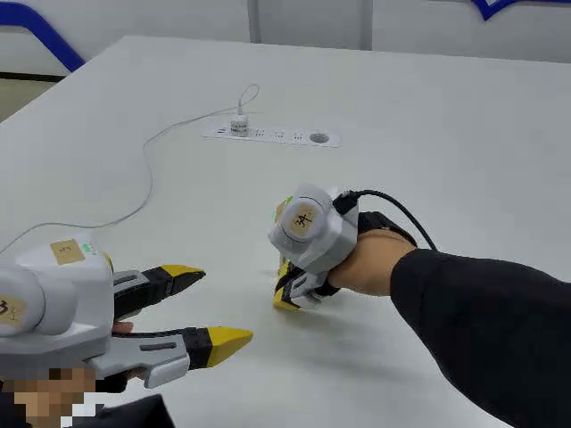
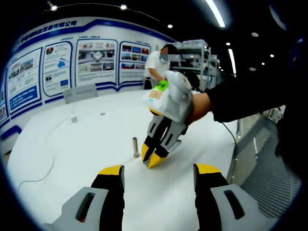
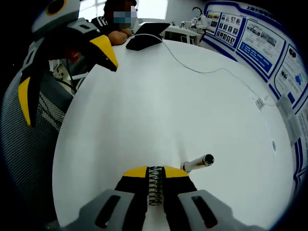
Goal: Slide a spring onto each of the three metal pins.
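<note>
Between the closed jaws of the right gripper (image 3: 155, 169) a spring (image 3: 154, 186) is clamped, the tips held low over the white table (image 3: 159, 110), just beside an upright metal pin (image 2: 136, 147). Nearby, the left gripper (image 2: 159, 175) is held above the table, jaws spread and empty.

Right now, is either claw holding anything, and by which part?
The right gripper pinches a small metal coil spring by its sides; the left gripper holds nothing.
</note>
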Demonstrator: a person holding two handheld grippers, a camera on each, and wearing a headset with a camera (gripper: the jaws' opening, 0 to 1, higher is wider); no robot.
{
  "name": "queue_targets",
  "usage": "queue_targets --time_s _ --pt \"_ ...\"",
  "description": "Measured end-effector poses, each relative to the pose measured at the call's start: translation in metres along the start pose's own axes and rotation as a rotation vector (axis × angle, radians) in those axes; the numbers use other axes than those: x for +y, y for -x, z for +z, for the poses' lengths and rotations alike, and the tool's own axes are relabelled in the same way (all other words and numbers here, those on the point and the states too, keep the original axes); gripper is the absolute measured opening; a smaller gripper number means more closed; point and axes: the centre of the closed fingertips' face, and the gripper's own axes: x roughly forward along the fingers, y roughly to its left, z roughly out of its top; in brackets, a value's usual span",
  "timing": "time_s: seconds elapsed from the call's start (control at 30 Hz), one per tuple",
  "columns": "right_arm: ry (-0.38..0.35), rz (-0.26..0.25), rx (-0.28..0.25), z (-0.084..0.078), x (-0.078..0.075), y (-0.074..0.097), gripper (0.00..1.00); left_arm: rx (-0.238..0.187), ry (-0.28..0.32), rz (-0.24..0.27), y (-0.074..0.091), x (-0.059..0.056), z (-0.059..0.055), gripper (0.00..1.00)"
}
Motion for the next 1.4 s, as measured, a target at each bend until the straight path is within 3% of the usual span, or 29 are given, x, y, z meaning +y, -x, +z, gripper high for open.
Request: queue_targets --time_s 0.73,1.07,1.4 --pt "-0.158 -0.071 -0.2 0.005 -0.005 0.049 0.12 0.007 -0.006 -0.008 -0.001 -0.002 -0.001 0.59" --pt "-0.21 -0.098 -0.253 0.006 -0.009 0.063 0.12 0.009 -0.008 -0.012 -0.002 -0.002 -0.001 0.59" --pt "-0.231 -0.105 -0.265 0.013 -0.008 0.082 0.12 0.004 -0.008 -0.011 -0.002 -0.002 -0.001 0.59"
